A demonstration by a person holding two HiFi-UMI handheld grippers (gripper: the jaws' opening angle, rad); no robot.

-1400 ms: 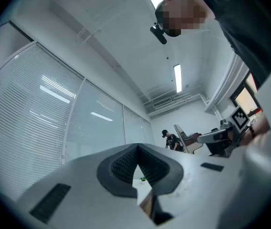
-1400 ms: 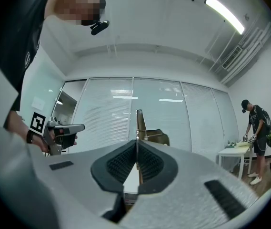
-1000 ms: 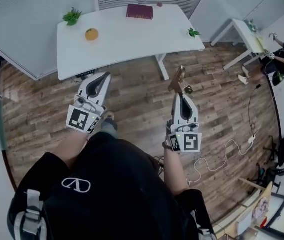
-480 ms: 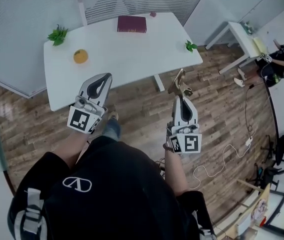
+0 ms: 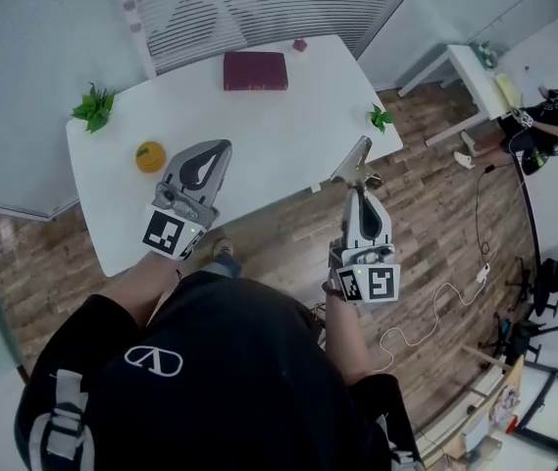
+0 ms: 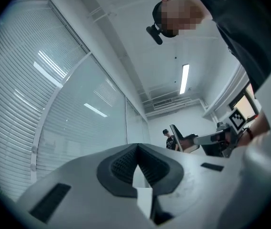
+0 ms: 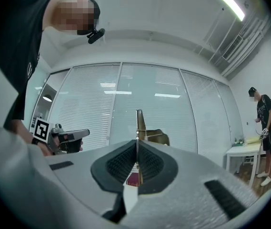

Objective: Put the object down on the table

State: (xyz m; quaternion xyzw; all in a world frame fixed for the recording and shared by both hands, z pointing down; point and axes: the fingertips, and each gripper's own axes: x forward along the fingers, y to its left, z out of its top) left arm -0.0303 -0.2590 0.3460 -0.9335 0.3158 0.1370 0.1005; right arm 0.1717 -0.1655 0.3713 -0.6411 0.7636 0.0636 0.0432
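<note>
My right gripper [image 5: 358,190] is shut on a thin brass-coloured object [image 5: 354,161], which sticks up and forward out of its jaws. It hangs over the wooden floor just off the near right corner of the white table [image 5: 288,126]. In the right gripper view the object [image 7: 139,120] stands as a narrow upright strip pinched between the pads [image 7: 147,163]. My left gripper [image 5: 222,151] is shut and empty, its tip over the table's near part. The left gripper view shows its jaws [image 6: 137,149] closed on nothing, with the right gripper [image 6: 211,140] off to the side.
On the table lie a maroon book [image 5: 255,71], an orange [image 5: 150,156], a leafy plant [image 5: 93,106] at the left corner and a small plant [image 5: 380,118] at the right edge. A second white table [image 5: 470,72], a person [image 5: 551,116] and a floor cable [image 5: 445,302] are to the right.
The table has come closer in the head view. Both grippers have moved forward; the left one is now over the table's near part, and the held object has neared the table's corner.
</note>
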